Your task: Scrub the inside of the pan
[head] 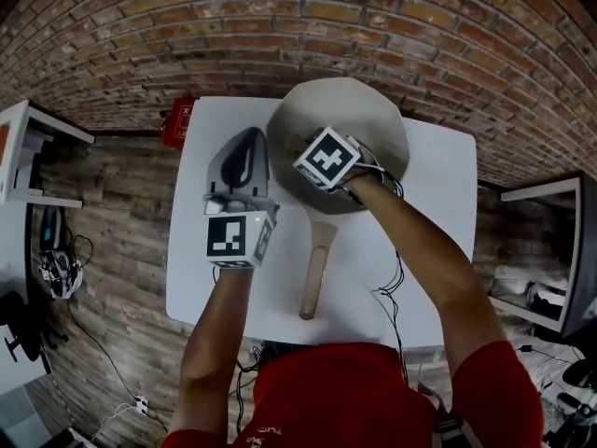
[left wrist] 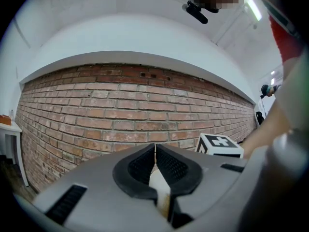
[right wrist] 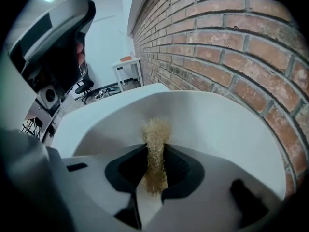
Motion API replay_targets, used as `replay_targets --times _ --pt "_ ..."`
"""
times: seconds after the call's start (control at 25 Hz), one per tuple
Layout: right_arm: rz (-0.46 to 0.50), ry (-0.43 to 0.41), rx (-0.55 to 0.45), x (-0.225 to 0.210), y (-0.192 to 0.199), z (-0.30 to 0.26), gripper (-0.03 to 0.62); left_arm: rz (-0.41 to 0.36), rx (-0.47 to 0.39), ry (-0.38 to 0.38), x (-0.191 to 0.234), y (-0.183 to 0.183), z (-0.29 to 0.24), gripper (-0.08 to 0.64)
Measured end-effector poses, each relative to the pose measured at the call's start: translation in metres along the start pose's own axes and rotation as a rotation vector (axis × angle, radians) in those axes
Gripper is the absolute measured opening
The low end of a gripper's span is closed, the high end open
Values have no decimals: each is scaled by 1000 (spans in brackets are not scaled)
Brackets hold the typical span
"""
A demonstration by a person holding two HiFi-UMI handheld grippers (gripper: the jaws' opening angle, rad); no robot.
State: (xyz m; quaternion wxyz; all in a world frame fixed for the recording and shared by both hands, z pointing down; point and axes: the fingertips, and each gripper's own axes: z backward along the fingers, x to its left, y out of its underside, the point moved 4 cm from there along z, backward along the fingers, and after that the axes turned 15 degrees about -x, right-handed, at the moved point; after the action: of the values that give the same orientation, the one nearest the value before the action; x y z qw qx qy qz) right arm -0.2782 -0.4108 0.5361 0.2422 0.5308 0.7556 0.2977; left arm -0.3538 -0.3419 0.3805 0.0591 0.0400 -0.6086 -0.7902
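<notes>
Right gripper (right wrist: 155,151): clamped on tan scrubber (right wrist: 155,134), pan (right wrist: 217,124) bowl directly ahead at 12 o'clock. Handle (head: 317,269) along 6 o'clock on counter (head: 420,250). Left gripper (left wrist: 155,153): jaws together, empty, at pan's 9 o'clock.

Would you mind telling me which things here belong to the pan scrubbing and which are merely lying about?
Job: pan on the white table; straw-coloured scrubber clamped in the right gripper jaws, inside the pan.
Lying about: red object past the table's far left corner; white side table.

White table (head: 438,203) on wood floor (head: 121,231), brick wall (head: 308,26).
</notes>
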Motion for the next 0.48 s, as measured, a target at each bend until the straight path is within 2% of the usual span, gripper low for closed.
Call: replay_targets --times 0.12,0.32,0.48 --pt "-2 2 48 0 9 -7 87 13 -6 7 2 1 0 20" --pt "17 126 88 -40 16 -4 87 24 -7 14 5 1 4 20" --pt "1 183 74 -70 20 1 87 14 -6 19 9 4 9 20"
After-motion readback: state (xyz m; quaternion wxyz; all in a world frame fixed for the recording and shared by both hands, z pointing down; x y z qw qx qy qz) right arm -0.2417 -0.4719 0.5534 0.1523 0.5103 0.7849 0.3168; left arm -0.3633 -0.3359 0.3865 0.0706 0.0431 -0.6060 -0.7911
